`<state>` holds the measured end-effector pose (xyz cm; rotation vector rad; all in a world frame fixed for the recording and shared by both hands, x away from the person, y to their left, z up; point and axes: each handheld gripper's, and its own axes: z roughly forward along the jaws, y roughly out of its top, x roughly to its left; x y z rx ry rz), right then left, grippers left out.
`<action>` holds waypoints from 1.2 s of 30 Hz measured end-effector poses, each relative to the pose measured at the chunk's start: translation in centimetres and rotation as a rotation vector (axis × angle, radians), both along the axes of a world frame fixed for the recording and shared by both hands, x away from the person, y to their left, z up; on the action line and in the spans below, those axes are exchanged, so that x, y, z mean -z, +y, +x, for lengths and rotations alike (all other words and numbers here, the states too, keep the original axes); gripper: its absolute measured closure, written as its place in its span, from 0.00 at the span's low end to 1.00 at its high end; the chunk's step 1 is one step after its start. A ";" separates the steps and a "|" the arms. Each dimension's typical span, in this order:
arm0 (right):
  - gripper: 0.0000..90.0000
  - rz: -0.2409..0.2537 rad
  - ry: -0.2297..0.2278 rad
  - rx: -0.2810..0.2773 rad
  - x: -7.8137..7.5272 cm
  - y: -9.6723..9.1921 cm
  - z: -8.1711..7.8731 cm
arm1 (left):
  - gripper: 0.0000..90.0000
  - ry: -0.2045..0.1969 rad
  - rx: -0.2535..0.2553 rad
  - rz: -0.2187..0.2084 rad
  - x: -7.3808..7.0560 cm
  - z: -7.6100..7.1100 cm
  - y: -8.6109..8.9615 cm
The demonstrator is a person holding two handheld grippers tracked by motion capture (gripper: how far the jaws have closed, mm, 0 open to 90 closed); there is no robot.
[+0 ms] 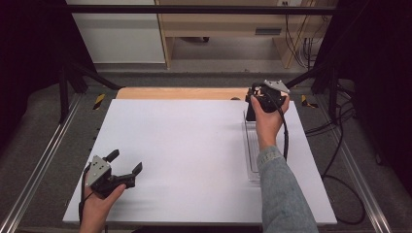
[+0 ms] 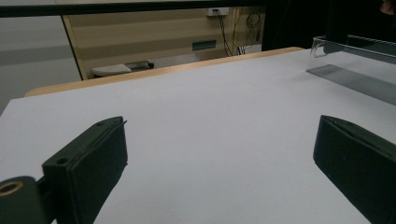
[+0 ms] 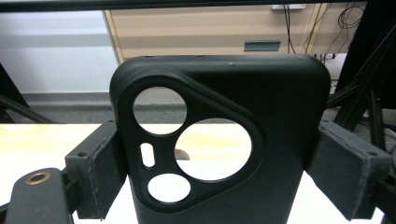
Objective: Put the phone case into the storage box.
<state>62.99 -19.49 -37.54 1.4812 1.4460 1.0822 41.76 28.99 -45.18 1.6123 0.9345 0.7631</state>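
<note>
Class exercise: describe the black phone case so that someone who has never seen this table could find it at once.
Start at the white table and go to its far right corner, where the clear tray lies. Above the tray's far end, the right tool grips the black phone case. Its triangular camera panel with round cut-outs marks it.

Matt black rubbery phone case (image 3: 224,140), clear glossy plastic tray (image 1: 251,150), smooth matt white tabletop (image 1: 189,145), pale wood edge (image 1: 180,93).

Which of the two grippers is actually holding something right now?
The right gripper: its fingers clamp a black phone case by its sides. The left gripper is open over the bare white table.
</note>
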 end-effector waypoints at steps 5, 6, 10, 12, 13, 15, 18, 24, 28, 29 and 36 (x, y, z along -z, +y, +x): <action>0.15 -0.006 -0.003 0.005 0.3 -0.2 0.0 | 0.03 0.002 0.000 -0.001 0.0 0.0 0.0; 0.15 -0.008 -0.003 0.004 0.4 -0.3 0.0 | 0.03 0.002 0.000 -0.002 0.1 0.0 0.0; 0.15 -0.019 0.000 0.002 0.7 -0.2 0.1 | 0.03 0.007 0.000 -0.004 0.1 0.1 0.1; 0.15 -0.034 0.000 0.006 0.9 -0.1 0.1 | 0.03 0.006 0.001 -0.003 0.1 0.1 0.0; 0.15 -0.047 -0.004 0.012 1.1 0.0 0.1 | 0.03 0.005 0.002 -0.003 0.1 0.1 0.0; 0.15 -0.044 0.001 0.013 1.3 0.1 0.2 | 0.03 0.006 0.004 -0.004 0.1 0.1 0.0; 0.15 -0.050 0.006 0.018 1.6 0.2 0.3 | 0.03 0.007 0.006 -0.004 0.1 0.1 0.0; 0.15 -0.041 0.007 0.023 2.0 0.2 0.6 | 0.03 0.009 0.007 -0.006 0.1 0.1 0.0; 0.15 -0.048 0.017 0.029 2.2 0.2 0.8 | 0.03 0.011 0.007 -0.005 0.1 0.2 -0.1; 0.15 -0.050 0.019 0.030 2.3 0.2 0.8 | 0.03 0.011 0.008 -0.005 0.1 0.1 -0.1; 0.15 -0.044 0.020 0.027 2.5 0.3 0.9 | 0.03 0.011 0.009 -0.009 0.1 0.2 -0.1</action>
